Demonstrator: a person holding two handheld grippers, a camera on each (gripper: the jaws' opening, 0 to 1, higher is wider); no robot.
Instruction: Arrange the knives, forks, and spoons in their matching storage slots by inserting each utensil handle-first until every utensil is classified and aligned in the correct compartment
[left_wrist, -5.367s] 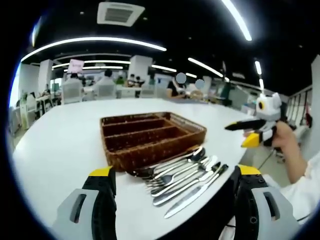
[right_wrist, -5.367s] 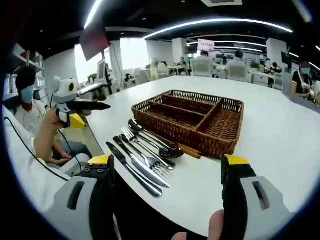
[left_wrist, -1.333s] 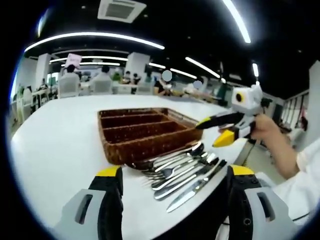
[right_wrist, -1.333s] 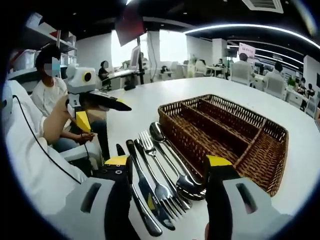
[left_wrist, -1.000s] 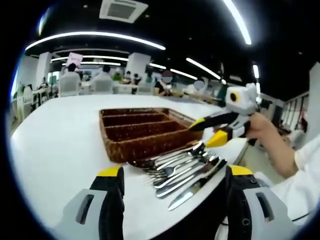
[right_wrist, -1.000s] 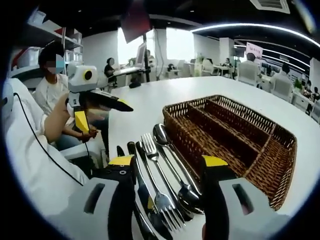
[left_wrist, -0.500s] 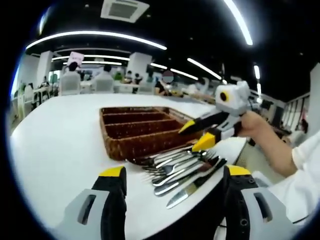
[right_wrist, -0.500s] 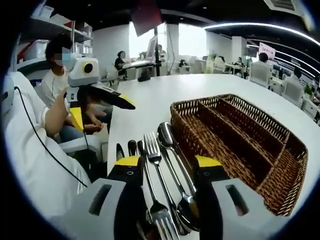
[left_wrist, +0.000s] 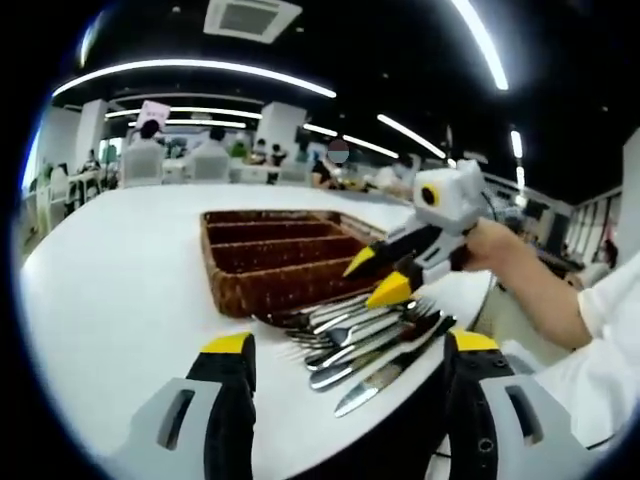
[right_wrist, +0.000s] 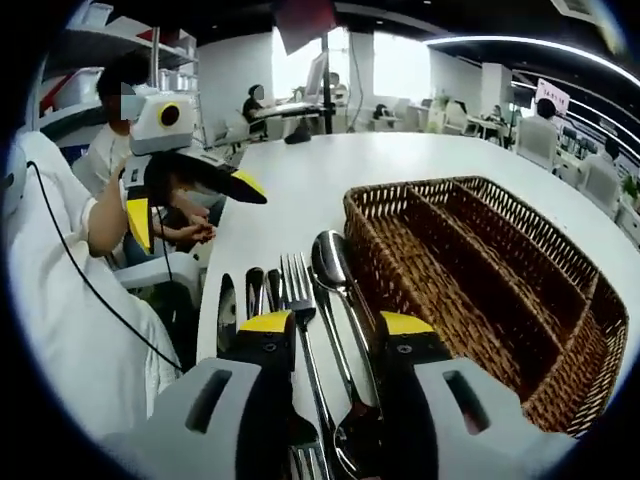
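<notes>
Two hand-held grippers work above a white worktop (left_wrist: 110, 290) that carries a brown wicker cutlery tray (left_wrist: 270, 262) and a row of loose utensils. In the left gripper view, the left hand-held gripper (left_wrist: 345, 355) has its jaws spread wide with nothing between them, held near the worktop's front edge. Past it, the utensils (left_wrist: 365, 335) lie side by side on the worktop between the tray and the near edge, close to the tray's front wall. The right hand-held gripper (left_wrist: 378, 277) enters that view from the right, held in a person's hand (left_wrist: 495, 250), with its yellow tips just above the utensils and its jaws narrowly parted. In the right gripper view, the right hand-held gripper (right_wrist: 328, 323) shows its jaws set close together around the handles of a fork (right_wrist: 300, 300) and a spoon (right_wrist: 333, 265); whether they touch the metal cannot be told. Knives (right_wrist: 255, 292) lie just beside the fork, toward the worktop's edge. The wicker cutlery tray (right_wrist: 480, 270) sits to the other side of the spoon, its long compartments holding no utensils. The left hand-held gripper (right_wrist: 195, 195) hovers off the worktop's edge.
</notes>
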